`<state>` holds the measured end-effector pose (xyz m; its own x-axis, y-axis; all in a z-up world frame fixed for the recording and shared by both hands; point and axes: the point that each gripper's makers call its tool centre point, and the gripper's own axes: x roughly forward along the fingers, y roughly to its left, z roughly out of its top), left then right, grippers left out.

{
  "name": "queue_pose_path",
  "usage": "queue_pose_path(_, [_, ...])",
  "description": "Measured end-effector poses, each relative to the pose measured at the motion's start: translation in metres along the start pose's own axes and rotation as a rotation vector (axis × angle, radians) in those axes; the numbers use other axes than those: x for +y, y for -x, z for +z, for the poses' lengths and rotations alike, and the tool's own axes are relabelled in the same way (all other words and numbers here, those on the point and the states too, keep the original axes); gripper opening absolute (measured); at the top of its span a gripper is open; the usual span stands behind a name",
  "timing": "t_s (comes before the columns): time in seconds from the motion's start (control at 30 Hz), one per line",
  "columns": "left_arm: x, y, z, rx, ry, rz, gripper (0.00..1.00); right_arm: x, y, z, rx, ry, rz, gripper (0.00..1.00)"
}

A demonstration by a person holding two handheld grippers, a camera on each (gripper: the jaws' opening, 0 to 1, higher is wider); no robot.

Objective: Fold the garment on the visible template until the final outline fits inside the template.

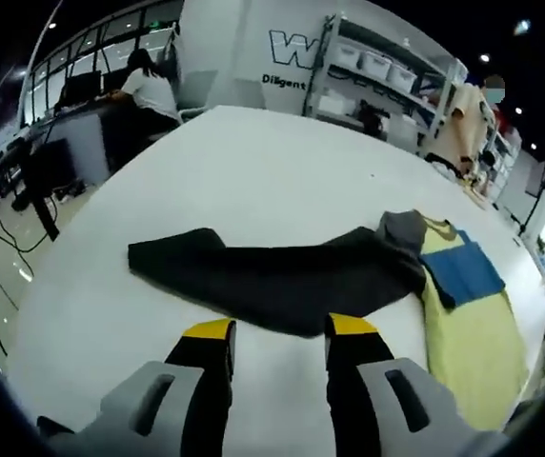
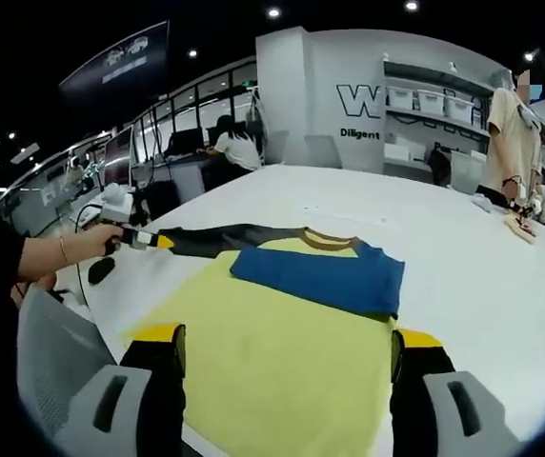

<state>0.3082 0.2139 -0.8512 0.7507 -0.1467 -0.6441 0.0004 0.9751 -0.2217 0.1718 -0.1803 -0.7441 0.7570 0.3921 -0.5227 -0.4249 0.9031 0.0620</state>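
Observation:
A long-sleeved garment lies flat on the white table (image 1: pixel 253 171). Its yellow body (image 2: pixel 282 362) has a blue sleeve (image 2: pixel 320 276) folded across the chest. The dark grey sleeve (image 1: pixel 272 276) stretches straight out to the side. My left gripper (image 1: pixel 280 331) is open, its yellow-tipped jaws right at the near edge of that dark sleeve, nothing pinched. In the right gripper view the left gripper (image 2: pixel 144 239), held in a person's hand (image 2: pixel 87 246), sits at the far end of the dark sleeve (image 2: pixel 215 240). My right gripper (image 2: pixel 287 338) is open wide over the yellow body's lower part.
A grey chair (image 2: pixel 53 367) stands by the table's left edge. Behind the table are desks with a seated person (image 1: pixel 149 86), shelves of bins (image 1: pixel 377 62), and a standing person (image 2: pixel 513 129) at the far right. Bare tabletop (image 2: pixel 482 286) lies right of the garment.

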Motion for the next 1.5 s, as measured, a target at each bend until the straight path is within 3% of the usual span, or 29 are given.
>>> queue_pose_path(0.1, [0.000, -0.005, 0.000, 0.002, 0.026, 0.005, 0.29, -0.001, 0.000, 0.000, 0.000, 0.003, -0.004, 0.87])
queue_pose_path(0.23, [-0.005, -0.013, -0.002, -0.012, 0.027, -0.021, 0.03, -0.004, 0.004, 0.000, -0.003, -0.020, -0.002, 0.87])
queue_pose_path(0.5, [-0.008, -0.007, 0.002, -0.021, 0.020, -0.041, 0.01, -0.009, 0.009, 0.002, -0.020, -0.049, -0.017, 0.85])
queue_pose_path(0.6, [-0.008, 0.004, 0.011, -0.048, -0.030, -0.043, 0.01, -0.006, 0.007, 0.001, -0.013, -0.043, -0.012, 0.84])
queue_pose_path(0.73, [-0.006, 0.020, 0.016, -0.065, -0.078, -0.020, 0.01, -0.001, 0.005, 0.002, -0.009, -0.034, -0.002, 0.84])
queue_pose_path(0.97, [0.002, 0.019, -0.006, 0.019, -0.132, 0.005, 0.01, 0.003, 0.002, 0.001, 0.001, -0.017, 0.004, 0.84])
queue_pose_path(1.17, [0.006, 0.017, -0.020, 0.067, -0.100, 0.024, 0.03, 0.002, 0.004, -0.002, 0.009, -0.015, -0.001, 0.84])
queue_pose_path(1.3, [0.009, 0.020, -0.021, 0.081, -0.120, 0.042, 0.18, 0.001, 0.006, -0.002, 0.005, -0.013, -0.008, 0.84])
queue_pose_path(1.4, [0.008, 0.020, -0.018, 0.080, -0.068, 0.025, 0.35, 0.002, 0.006, -0.002, 0.008, -0.012, -0.007, 0.84])
queue_pose_path(1.5, [0.008, 0.018, -0.016, 0.081, -0.036, 0.025, 0.35, 0.004, 0.005, -0.001, 0.003, -0.010, 0.001, 0.85])
